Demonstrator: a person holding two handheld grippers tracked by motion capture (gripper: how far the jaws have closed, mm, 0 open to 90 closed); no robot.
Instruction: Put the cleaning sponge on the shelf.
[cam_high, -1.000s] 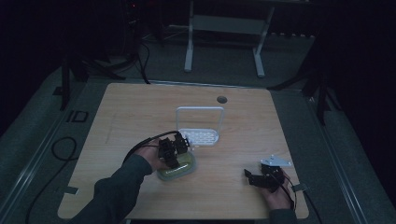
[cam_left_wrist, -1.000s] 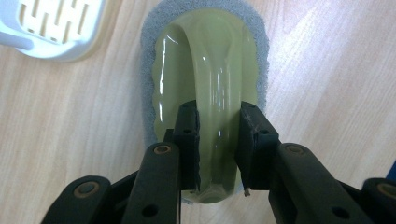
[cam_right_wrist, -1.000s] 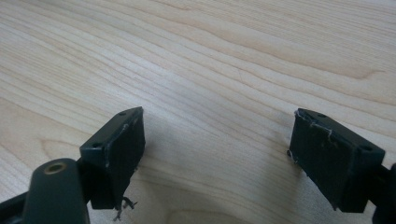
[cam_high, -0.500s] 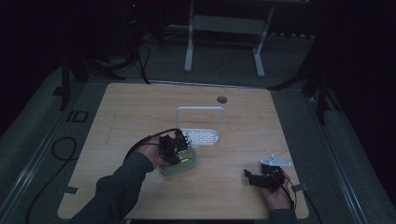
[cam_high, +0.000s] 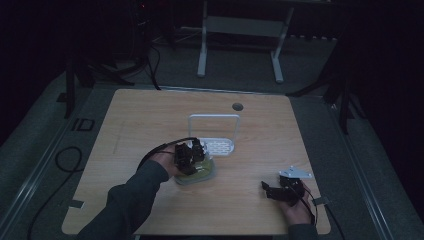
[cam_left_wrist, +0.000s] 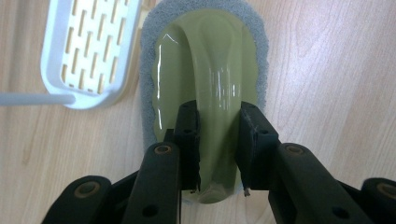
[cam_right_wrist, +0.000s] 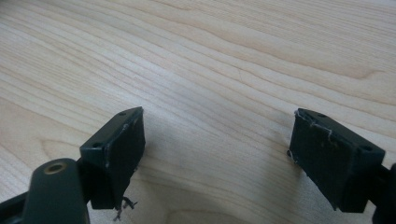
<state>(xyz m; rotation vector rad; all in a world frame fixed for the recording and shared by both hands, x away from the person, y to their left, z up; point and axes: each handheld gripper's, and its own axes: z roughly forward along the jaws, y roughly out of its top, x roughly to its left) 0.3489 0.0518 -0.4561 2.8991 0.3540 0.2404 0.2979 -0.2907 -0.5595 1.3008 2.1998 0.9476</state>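
Note:
A scrubbing pad with a grey sponge base and a glossy olive-green handle (cam_left_wrist: 210, 70) lies flat on the wooden table (cam_high: 150, 115). My left gripper (cam_left_wrist: 218, 135) is shut on the handle's raised ridge, one pad on each side; in the high view the left gripper (cam_high: 192, 155) sits over the green pad (cam_high: 200, 172) at the table's middle. My right gripper (cam_right_wrist: 217, 154) rests low over bare wood with its jaws wide apart and nothing between them; the high view has it (cam_high: 285, 190) near the front right corner.
A white slotted soap tray (cam_left_wrist: 88, 51) with a white wire hoop (cam_high: 214, 120) stands just beyond the pad, nearly touching it. A round cable hole (cam_high: 237, 107) is at the table's far edge. A cable trails off the left side.

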